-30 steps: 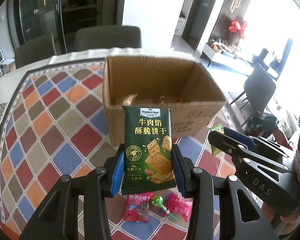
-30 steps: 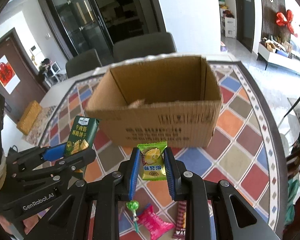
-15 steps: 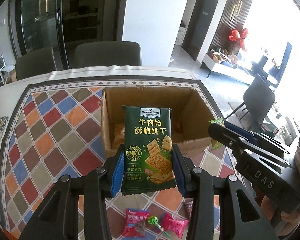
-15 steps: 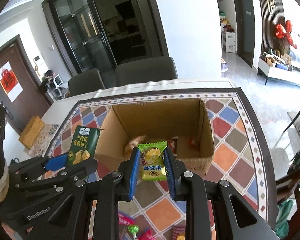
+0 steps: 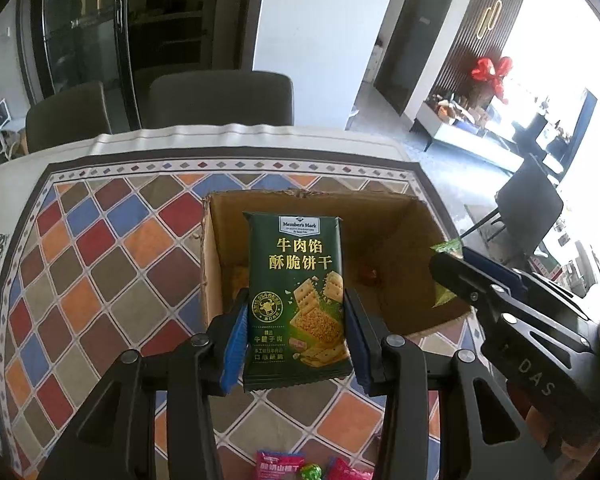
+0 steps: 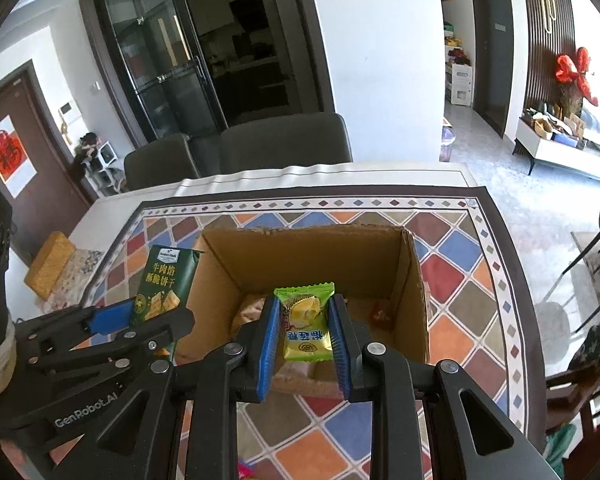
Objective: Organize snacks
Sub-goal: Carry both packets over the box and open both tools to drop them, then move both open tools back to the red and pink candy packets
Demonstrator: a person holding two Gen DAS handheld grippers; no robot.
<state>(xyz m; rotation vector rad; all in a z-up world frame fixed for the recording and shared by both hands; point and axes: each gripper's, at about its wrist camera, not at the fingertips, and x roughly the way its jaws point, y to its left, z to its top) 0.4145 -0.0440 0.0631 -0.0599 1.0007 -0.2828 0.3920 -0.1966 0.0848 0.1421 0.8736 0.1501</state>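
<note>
Snacks are clamped: left tool [image 5: 296,332] grips cracker packet [image 5: 296,300], right tool [image 6: 306,344] candy [image 6: 306,324].

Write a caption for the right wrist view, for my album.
Right gripper holds a durian candy above an open cardboard box; the left gripper brings a green cracker packet.

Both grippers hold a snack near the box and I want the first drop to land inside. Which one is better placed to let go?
Right, probably. The right gripper holds its candy above the box opening. The left gripper holds the cracker pack nearer the left wall, so its drop looks less sure.
</note>
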